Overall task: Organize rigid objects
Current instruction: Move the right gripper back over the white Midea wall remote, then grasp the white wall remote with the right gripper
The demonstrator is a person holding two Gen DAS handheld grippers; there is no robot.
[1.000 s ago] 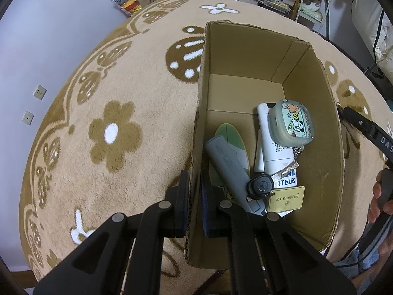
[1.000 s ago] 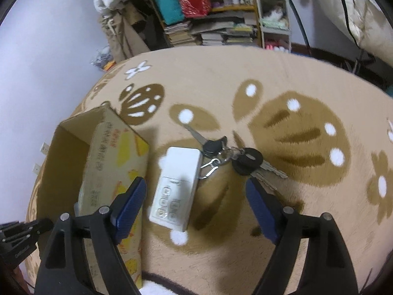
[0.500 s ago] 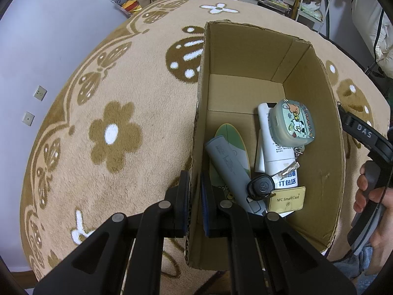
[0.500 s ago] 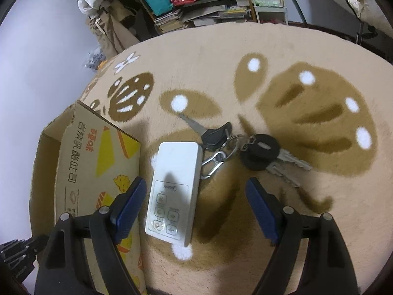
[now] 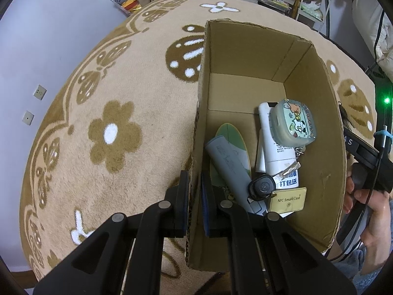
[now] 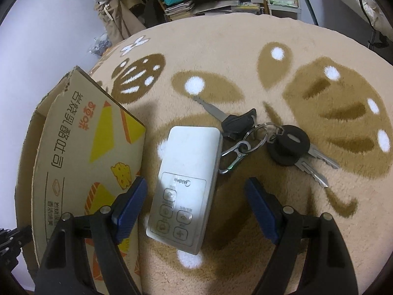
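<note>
clutter fills our cardboard box [image 5: 316, 172] on the rug [image 5: 122, 98]: a grey remote [image 5: 228, 162], a white remote [image 5: 272, 145], a cartoon case [image 5: 293, 123] and an nfc card [image 5: 288, 199]. our left tongs [image 5: 195, 191] pinch the box's near wall. our right tongs [image 6: 196, 204], spread wide, straddle the white midea remote [image 6: 186, 179], keys [image 6: 265, 137] touching its far corner. since a second ago the right tongs have dropped closer; the left has not moved.

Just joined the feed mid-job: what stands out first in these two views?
The cardboard box on the flowered rug, its near wall pinched by the left gripper, already holds a cartoon-printed case and other small items. Outside it, a white remote beside a bunch of keys lies between the open right gripper.
</note>
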